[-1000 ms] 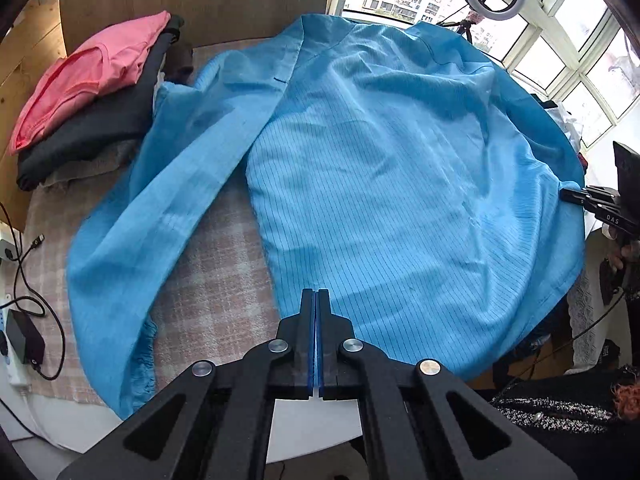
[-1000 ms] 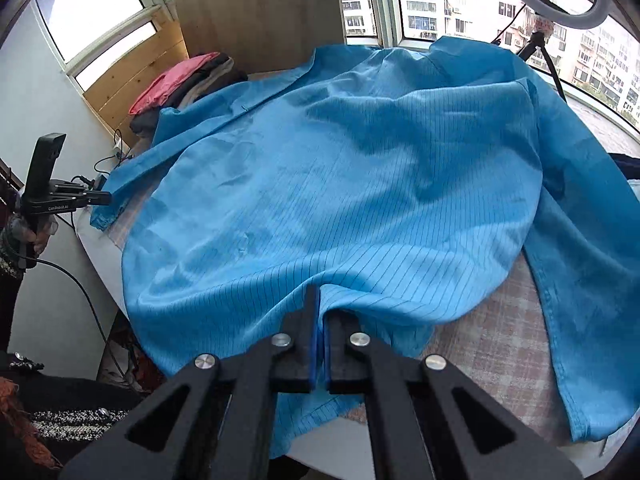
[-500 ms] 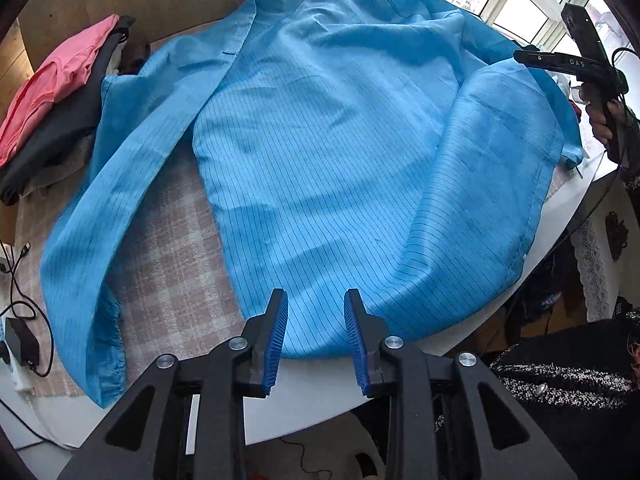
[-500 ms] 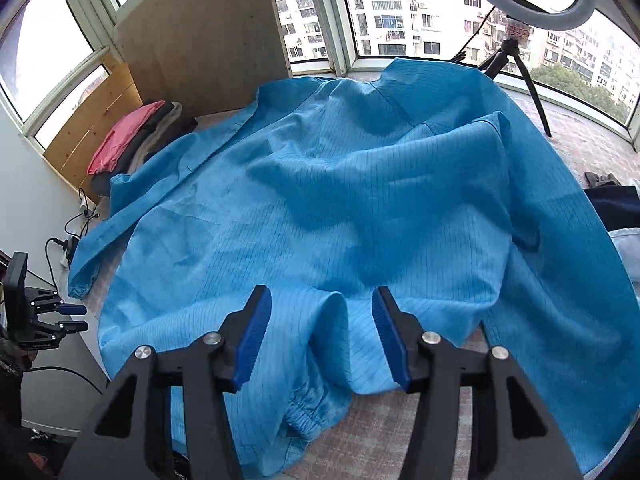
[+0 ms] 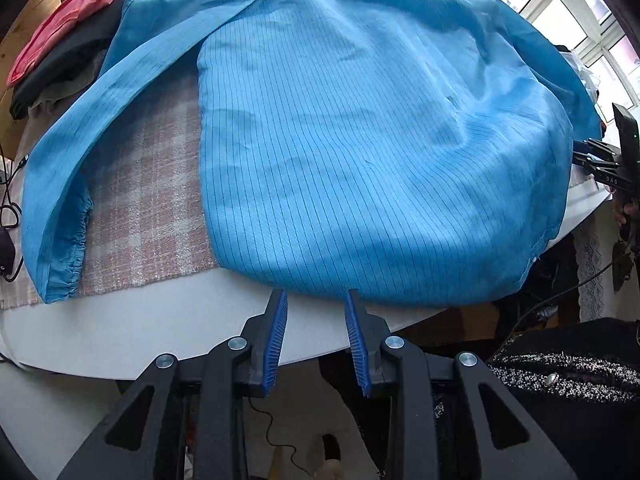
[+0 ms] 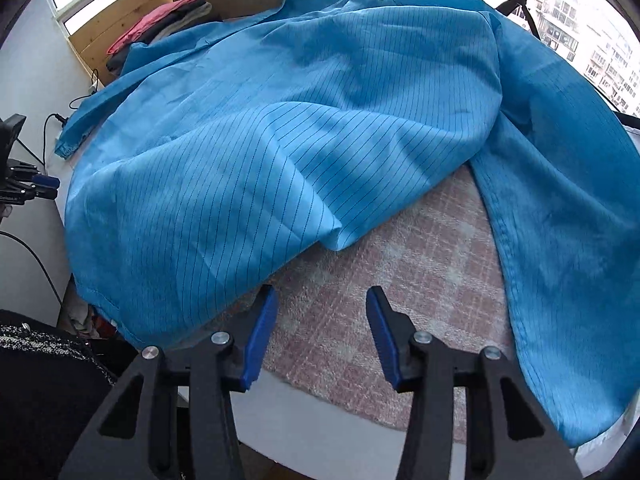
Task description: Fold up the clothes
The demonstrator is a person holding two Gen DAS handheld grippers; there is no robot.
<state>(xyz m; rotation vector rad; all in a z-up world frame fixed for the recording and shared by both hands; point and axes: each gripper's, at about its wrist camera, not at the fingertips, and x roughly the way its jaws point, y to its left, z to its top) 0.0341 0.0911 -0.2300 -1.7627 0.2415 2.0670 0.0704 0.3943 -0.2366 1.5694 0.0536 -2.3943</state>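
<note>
A blue pinstriped coat [image 5: 360, 140] lies spread on the table, its hem toward me and one sleeve [image 5: 68, 184] stretched to the left. My left gripper [image 5: 316, 300] is open and empty just in front of the hem. In the right wrist view the coat [image 6: 280, 140] lies rumpled with a folded corner [image 6: 336, 236]. My right gripper [image 6: 320, 308] is open and empty above the checked cloth, just short of that corner. The right sleeve [image 6: 560, 240] runs down the right side.
A pink and white checked cloth [image 5: 152, 200] covers the white table [image 5: 140, 320]. A stack of folded clothes, pink on top [image 5: 64, 20], sits at the far left. Cables and a charger [image 5: 6, 232] lie at the left edge. A ring light tripod [image 6: 524, 4] stands behind.
Both grippers were shut on the coat's hem a second ago. They opened, let it go and drew back toward the table's front edge. The coat now lies on the table.
</note>
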